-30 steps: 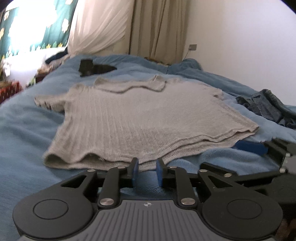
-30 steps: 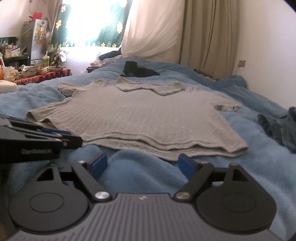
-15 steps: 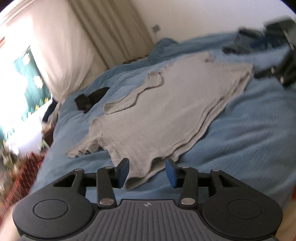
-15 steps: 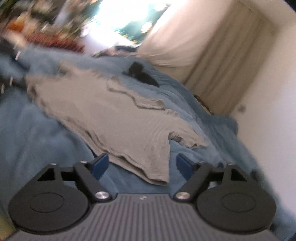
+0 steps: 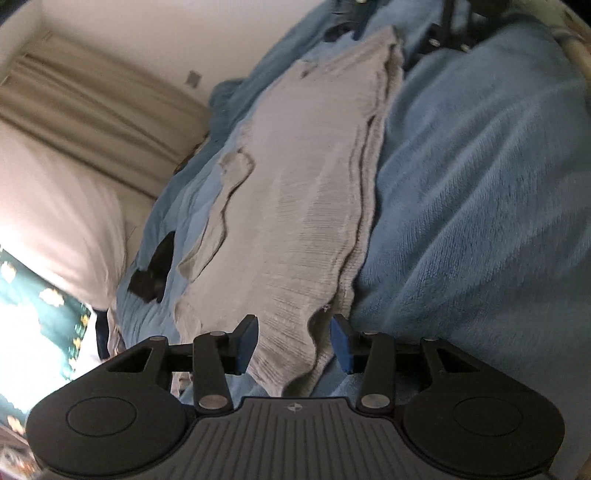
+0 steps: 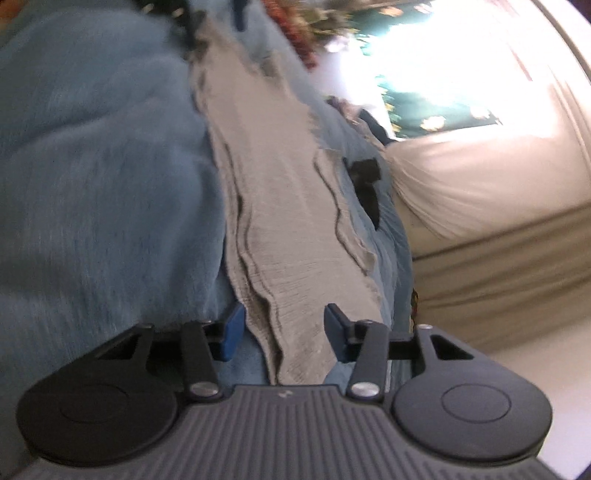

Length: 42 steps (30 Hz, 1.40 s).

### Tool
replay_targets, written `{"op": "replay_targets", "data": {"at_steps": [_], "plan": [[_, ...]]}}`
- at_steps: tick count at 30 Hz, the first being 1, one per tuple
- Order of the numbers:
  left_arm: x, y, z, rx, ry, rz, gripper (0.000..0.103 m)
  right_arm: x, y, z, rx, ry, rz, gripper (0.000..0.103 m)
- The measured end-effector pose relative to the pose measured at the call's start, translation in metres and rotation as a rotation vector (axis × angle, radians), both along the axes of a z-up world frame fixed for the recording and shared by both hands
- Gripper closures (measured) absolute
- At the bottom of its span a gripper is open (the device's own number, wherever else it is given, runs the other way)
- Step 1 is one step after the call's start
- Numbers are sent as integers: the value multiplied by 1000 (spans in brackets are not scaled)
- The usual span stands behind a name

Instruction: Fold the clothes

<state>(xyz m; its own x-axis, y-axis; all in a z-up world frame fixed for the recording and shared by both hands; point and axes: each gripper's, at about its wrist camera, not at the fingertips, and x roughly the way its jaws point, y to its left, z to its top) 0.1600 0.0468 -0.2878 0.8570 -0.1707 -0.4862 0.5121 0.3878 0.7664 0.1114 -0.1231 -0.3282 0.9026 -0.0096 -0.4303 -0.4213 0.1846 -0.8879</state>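
A grey knit T-shirt [image 5: 295, 206] lies flat on a blue blanket [image 5: 480, 221]. Both wrist views are rolled onto their sides. One hem corner of the shirt lies between the blue pads of my left gripper [image 5: 294, 343], which stands open with small gaps beside the cloth. At the opposite hem corner, the T-shirt [image 6: 280, 229] runs between the jaws of my right gripper [image 6: 284, 332]. Those jaws are closing, but the pads [image 6: 232, 328] do not press the fabric. A dark blurred shape at the shirt's far corner in the left wrist view looks like the right gripper [image 5: 447, 33].
A small black garment [image 5: 155, 266] lies on the blanket beyond the shirt's collar, also in the right wrist view [image 6: 365, 184]. Beige curtains [image 5: 85, 110] and a white wall stand behind the bed. A bright window [image 6: 443, 55] and blurred clutter sit past the bed.
Both grippers have rolled onto their sides. The left jaws have widened and the right jaws have narrowed. Each hem corner of the shirt now lies between a pair of jaws.
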Motion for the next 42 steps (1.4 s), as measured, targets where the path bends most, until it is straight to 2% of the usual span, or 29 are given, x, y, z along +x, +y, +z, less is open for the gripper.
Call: {"op": "replay_targets", "data": {"at_steps": [4,7,10,13,17,21,26,28,31,35,38,42], "plan": [[5,5,1,39,24,-12,60,5,-11,-1,-38,28,6,52],[-1,8,3,78,30,-57,60,-2,-19,1,-62,38,27,52],[-3,7,2,121,62,-105,68,-4,-22,-1,-66,47,33,52],[-1,4,-4,180,87,-145,68,-3,-21,-3,-54,52,24,52],[4,-3,-9,225,80,-141,68,-8,-20,-6,-72,38,34,52],[-5,-1,-15,288,45,-178,69,-15,-25,-2,-81,33,38,52],[7,-5,-21,312,74,-155,69,-11,-27,-4,-78,20,23,52],[8,-6,-24,324,68,-157,74,-11,-28,-5,-78,12,24,57],[3,-5,-25,336,17,-159,80,-11,-28,-1,-70,-4,19,68],[-4,2,-19,296,-99,-103,80,-15,-30,7,-43,-13,14,68],[-5,8,-19,304,-77,-89,80,-20,-30,11,-52,18,30,68],[-3,11,-18,315,-48,-88,82,-19,-34,1,-125,41,54,68]]}}
